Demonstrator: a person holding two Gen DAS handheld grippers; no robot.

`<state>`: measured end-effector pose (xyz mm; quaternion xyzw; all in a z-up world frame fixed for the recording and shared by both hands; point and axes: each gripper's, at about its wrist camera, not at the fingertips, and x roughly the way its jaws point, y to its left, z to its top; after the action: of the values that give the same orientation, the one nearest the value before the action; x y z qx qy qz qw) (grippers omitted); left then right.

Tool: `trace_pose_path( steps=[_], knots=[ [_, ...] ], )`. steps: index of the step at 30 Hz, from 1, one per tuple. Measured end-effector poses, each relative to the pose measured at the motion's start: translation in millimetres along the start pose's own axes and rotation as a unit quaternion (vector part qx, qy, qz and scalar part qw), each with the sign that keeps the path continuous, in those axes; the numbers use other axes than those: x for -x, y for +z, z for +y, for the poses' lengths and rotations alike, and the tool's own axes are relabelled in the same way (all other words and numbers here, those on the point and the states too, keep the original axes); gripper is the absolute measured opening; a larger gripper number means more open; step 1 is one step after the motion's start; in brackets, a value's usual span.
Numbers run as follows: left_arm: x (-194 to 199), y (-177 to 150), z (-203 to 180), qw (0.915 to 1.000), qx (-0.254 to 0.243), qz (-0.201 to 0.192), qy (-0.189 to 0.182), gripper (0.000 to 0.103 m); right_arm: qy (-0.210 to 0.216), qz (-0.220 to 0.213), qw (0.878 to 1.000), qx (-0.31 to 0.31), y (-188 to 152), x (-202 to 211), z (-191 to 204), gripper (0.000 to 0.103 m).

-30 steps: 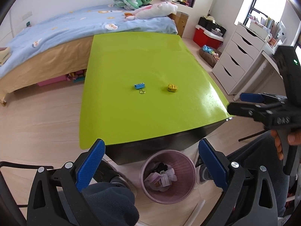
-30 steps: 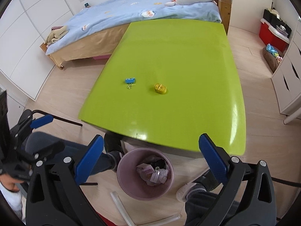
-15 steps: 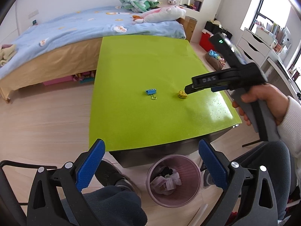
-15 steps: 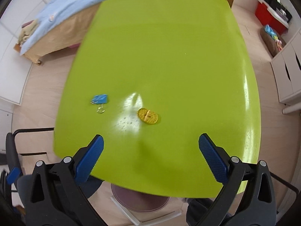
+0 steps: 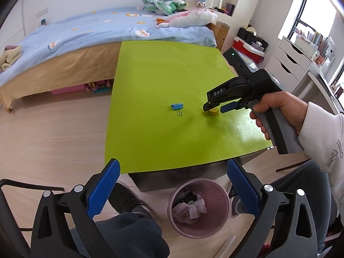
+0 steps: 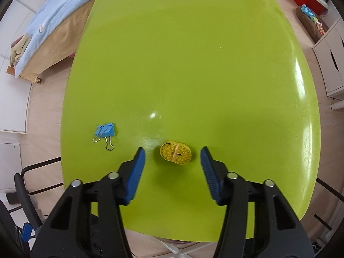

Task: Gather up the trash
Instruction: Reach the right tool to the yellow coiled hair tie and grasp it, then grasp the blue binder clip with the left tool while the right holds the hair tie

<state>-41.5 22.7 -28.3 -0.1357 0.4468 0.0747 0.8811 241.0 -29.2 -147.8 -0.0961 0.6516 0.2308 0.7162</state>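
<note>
A small yellow coiled tape (image 6: pixel 175 155) lies on the lime-green table (image 6: pixel 193 53), with a blue binder clip (image 6: pixel 105 131) to its left. My right gripper (image 6: pixel 172 150) points steeply down over the coil. Its jaws are closing with the coil between them, and a gap still shows on each side of the coil. In the left wrist view a hand holds that gripper (image 5: pixel 211 108) right at the coil (image 5: pixel 212 112). My left gripper (image 5: pixel 172 162) is open and holds nothing; it hangs off the table's near edge above a pink trash bin (image 5: pixel 225 195) that holds crumpled waste.
The bin stands on the wooden floor against the table's near edge, between the person's legs (image 5: pixel 129 232). A bed with a blue cover (image 5: pixel 86 32) lies beyond the table. White drawers (image 5: pixel 290 62) and a red box (image 5: pixel 247 45) stand at the right.
The right gripper came in from the right, dropped down over the table to the yellow coil, and its jaws narrowed around it. The left gripper stayed about where it was.
</note>
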Motion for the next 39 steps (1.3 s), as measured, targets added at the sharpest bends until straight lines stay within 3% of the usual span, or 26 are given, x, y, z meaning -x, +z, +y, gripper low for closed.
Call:
trace_pose_path(
  steps=[8, 23, 33, 39],
  knots=[
    [-2.6, 1.9, -2.9, 1.0000, -0.001, 0.001, -0.003, 0.096, -0.005, 0.004, 1.000, -0.001, 0.5, 0.5, -2.5, 0.030],
    [-20.8, 30.6, -14.7, 0.9997, -0.022, 0.008, -0.011, 0.096, 0.018, -0.031, 0.999, 0.025, -20.2, 31.4, -12.0, 0.028],
    [-66.8, 76.5, -16.6, 0.9992, -0.020, 0.035, -0.005, 0.096, 0.024, -0.051, 0.997, 0.050, -49.8, 58.5, -25.0, 0.028],
    [-115.4, 106.7, -18.1, 0.9969, -0.003, 0.079, 0.005, 0.096, 0.019, -0.058, 0.997, 0.051, -54.4, 66.3, -34.8, 0.028]
  ],
)
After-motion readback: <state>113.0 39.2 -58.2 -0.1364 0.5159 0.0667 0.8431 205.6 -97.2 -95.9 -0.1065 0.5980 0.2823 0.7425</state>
